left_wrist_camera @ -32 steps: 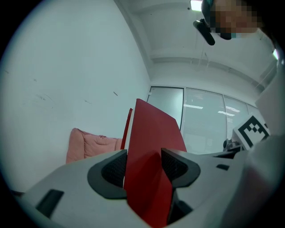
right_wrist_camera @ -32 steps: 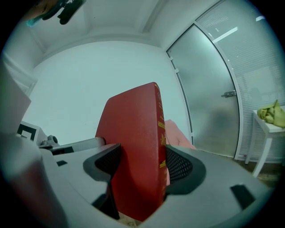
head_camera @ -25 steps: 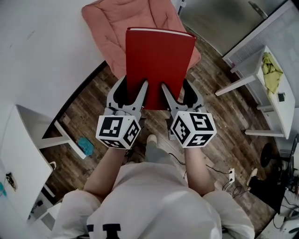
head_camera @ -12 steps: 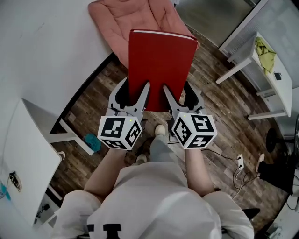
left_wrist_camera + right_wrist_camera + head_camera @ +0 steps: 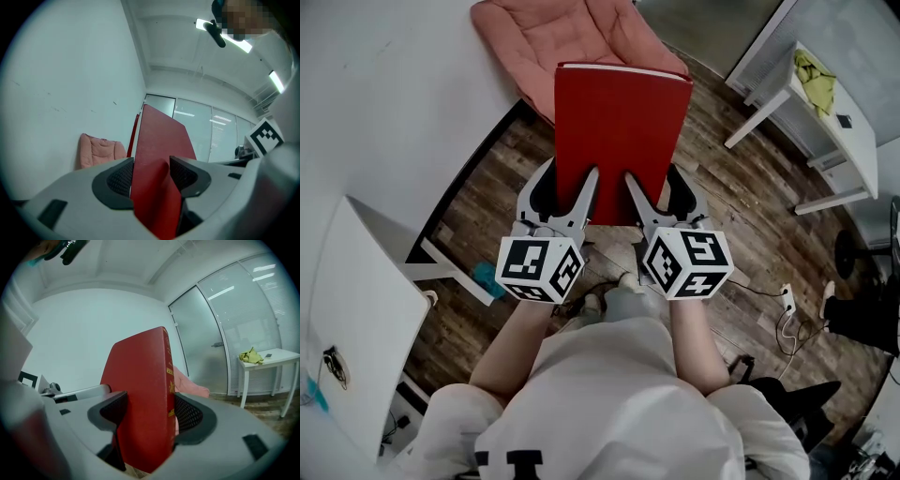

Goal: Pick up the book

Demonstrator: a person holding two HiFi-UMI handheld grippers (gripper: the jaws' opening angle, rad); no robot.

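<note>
Item: one red book point(image 5: 619, 131), hanging in the air in front of the person, clear of the wooden floor point(image 5: 478, 216) and resting on nothing, with a pink cushioned seat point(image 5: 544, 37) lying beyond and below its far end. Left gripper point(image 5: 570, 183): clamping the book's near edge, one jaw pressing each cover. Right gripper point(image 5: 652, 183): doing the same just beside it, with the gold-printed spine showing at its jaws. Progress, as a judgement: the lift itself is looking complete, since both grippers are carrying the whole weight. What is remaining appears to be no more than holding firm so the long cover is not sagging or slipping from the short bite at one end. Containers: no box, bin or tray is showing. The nearest thing to a holder is a white side table point(image 5: 806, 103) at the right, which is carrying a crumpled yellow-green cloth point(image 5: 811, 70). A second white table point(image 5: 356, 309) is standing at the left.
</note>
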